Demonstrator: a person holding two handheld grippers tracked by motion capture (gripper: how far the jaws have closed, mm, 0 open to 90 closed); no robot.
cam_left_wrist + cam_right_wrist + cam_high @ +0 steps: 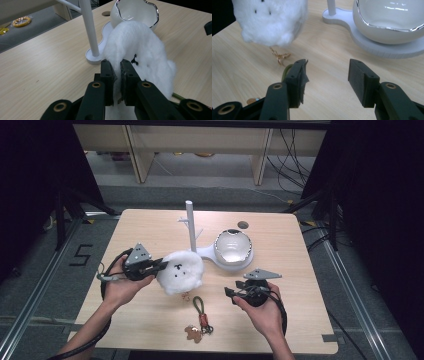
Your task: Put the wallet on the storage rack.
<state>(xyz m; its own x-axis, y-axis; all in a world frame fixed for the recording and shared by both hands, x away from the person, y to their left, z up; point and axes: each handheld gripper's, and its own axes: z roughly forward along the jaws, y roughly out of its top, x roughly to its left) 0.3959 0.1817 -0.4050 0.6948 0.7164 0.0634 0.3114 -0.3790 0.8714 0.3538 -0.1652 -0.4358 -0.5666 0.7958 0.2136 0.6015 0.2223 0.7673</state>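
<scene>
Centre frame, high view: white plush toy (183, 271), clamped at its left edge by left gripper (159, 265). Lower right: right gripper (231, 294), jaws apart, holding nothing. Below plush: green cord keychain (201, 314).

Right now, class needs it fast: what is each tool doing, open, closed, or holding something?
Left tool: closed on the white plush toy.
Right tool: open, holding nothing, above the table.
</scene>
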